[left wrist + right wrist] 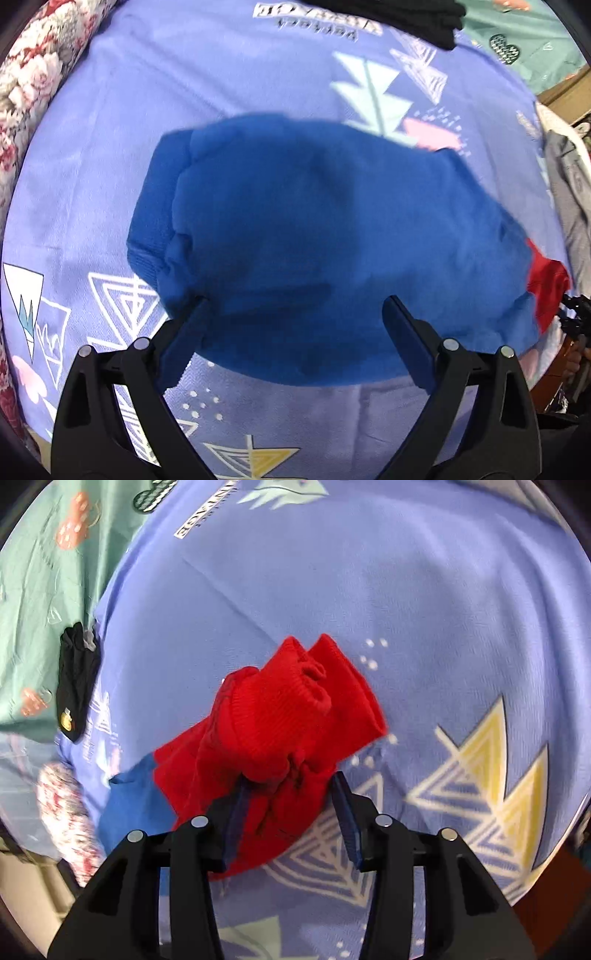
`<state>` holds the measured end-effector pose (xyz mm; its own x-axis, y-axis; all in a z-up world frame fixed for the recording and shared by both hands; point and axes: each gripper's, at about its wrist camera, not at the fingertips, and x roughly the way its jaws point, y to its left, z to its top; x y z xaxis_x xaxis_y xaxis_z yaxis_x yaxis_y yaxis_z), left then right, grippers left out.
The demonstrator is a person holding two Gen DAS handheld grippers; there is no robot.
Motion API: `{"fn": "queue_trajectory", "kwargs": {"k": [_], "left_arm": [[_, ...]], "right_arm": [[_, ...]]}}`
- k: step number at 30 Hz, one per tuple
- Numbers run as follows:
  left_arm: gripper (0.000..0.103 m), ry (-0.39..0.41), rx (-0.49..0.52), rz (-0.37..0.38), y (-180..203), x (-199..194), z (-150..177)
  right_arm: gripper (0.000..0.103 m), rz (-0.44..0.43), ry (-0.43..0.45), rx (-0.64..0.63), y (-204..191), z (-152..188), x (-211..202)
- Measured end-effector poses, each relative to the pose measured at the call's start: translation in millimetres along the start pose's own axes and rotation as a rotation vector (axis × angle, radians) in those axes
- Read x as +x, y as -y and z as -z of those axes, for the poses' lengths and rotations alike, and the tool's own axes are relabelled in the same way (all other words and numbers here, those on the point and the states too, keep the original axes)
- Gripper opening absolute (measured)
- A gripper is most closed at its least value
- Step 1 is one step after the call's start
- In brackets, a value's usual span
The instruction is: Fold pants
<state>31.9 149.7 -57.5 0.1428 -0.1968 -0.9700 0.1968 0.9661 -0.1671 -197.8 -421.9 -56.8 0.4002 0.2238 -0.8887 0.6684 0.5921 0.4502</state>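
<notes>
Both grippers hang over a periwinkle bedsheet (221,92) printed with white and yellow triangles. Left gripper (295,306) has its jaws spread wide, hovering above the blue part of the pants (314,221); its left finger (188,332) touches or slips just under the blue fabric's near edge, though I cannot tell which, while the other stands clear above the cloth. Right gripper (290,786) also has its jaws apart, with the bunched red part of the pants (288,716) lying between and ahead of them, its ribbed cuffs pointing away; the fabric is not pinched. Blue and red portions join at the left in the right wrist view. A black folded garment (75,679) lies at the sheet's edge beside a green patterned cloth (37,590). Floral fabric (33,81) borders the sheet's other side
</notes>
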Motion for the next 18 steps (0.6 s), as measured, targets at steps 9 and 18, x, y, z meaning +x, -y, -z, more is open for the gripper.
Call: {"fn": "queue_trajectory", "kwargs": {"k": [9, 18], "left_arm": [[0.095, 0.025, -0.042, 0.043, -5, -8, 1], [0.095, 0.032, -0.054, 0.074, -10, -16, 4]], "right_arm": [[0.004, 0.079, 0.058, -0.061, -21, 0, -23], [0.055, 0.059, 0.036, 0.072, 7, 7, -27]]}}
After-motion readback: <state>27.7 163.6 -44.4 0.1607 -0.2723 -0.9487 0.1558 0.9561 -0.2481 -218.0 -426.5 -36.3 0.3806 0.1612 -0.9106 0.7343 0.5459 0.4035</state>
